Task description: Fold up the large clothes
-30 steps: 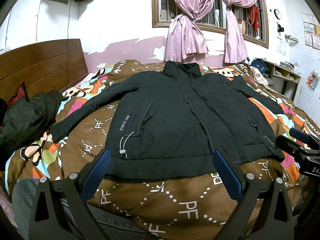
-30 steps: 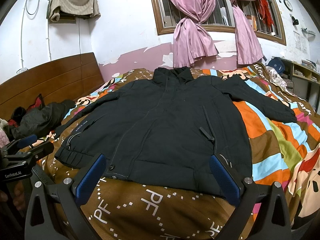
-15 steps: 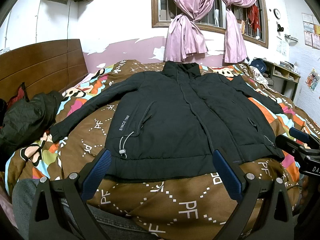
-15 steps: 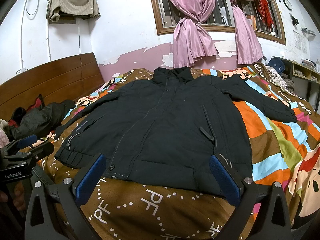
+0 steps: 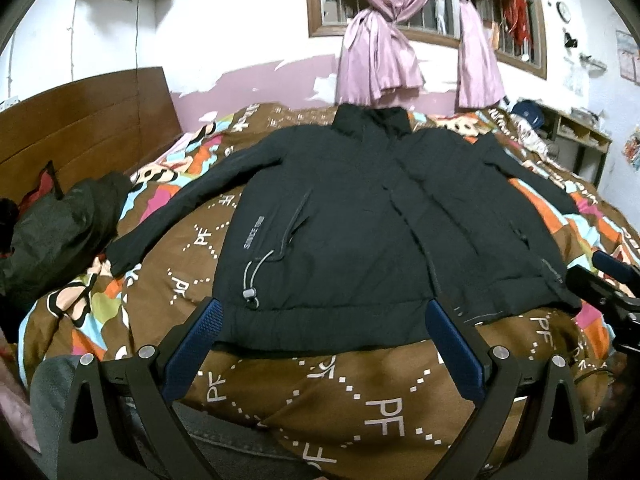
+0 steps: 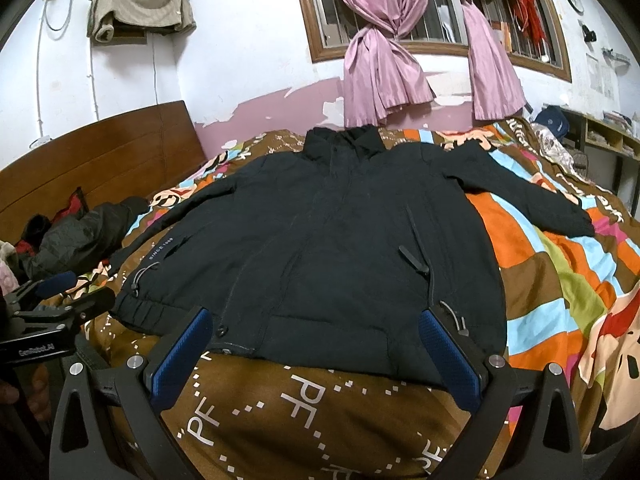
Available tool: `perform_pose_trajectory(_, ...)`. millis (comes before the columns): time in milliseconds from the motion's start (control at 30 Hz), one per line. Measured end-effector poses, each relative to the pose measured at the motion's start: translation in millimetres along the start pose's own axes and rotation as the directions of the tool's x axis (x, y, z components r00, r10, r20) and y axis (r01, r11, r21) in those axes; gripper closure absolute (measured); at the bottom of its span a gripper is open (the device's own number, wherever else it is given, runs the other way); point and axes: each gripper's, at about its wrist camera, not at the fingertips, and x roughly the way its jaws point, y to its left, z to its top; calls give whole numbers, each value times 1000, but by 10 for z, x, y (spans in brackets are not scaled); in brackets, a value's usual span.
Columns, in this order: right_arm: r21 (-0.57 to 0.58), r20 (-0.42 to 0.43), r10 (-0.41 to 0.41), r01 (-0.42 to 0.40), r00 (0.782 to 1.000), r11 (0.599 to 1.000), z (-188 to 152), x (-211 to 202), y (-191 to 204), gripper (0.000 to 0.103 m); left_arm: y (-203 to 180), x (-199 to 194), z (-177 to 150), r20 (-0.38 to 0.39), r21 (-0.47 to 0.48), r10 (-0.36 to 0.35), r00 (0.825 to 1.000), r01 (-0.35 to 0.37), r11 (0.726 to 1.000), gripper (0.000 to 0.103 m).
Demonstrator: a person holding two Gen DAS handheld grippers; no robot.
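Nearest to me, my left gripper (image 5: 322, 344) and my right gripper (image 6: 314, 350) both hang over the near edge of the bed with their blue-padded fingers spread wide and nothing between them. Compared with a second ago the left has tipped slightly lower toward the hem, while the right has barely shifted; I read that as the start of an approach, with no fold begun yet.

Just past the fingertips lies the hem of the black padded jacket (image 5: 360, 220), the garment I am to fold. It rests flat and front-up on the patterned quilt (image 5: 340, 392), zipped closed, collar pointing away toward the wall, both sleeves spread out to the sides. It has not moved.

The left view shows the full left sleeve reaching to its cuff (image 5: 120, 256) beside a dark bundle of clothing (image 5: 60, 232) near the wooden headboard (image 5: 92, 128); its far sleeve is cut short by the right gripper at the frame edge. The right view gives what that one lacks: the other sleeve lying clear to its cuff (image 6: 576, 224) across the striped part of the quilt, and the second hem toggle (image 6: 460, 326).

Farthest back hang the knotted pink curtains (image 6: 380, 64) over the barred window (image 6: 444, 8).
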Motion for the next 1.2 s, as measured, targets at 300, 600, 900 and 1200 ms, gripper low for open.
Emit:
perform_pose_trajectory(300, -1, -54, 14, -14, 998, 1000, 429, -1, -87, 0, 1, 69, 271, -4, 57, 77, 997, -77, 995, 4)
perform_pose_trajectory(600, 72, -48, 34, -30, 998, 997, 1438, -101, -218, 0, 44, -121, 860, 137, 75, 20, 990, -30, 997, 4)
perform_pose_trajectory(900, 220, -138, 9, 22, 990, 975, 2700, -53, -531, 0, 217, -41, 1477, 169, 64, -128, 977, 118, 991, 4)
perform_pose_trajectory(1200, 421, -134, -27, 82, 991, 903, 3615, 491, -1252, 0, 287, 625, 2280, 88, -15, -212, 973, 215, 977, 4)
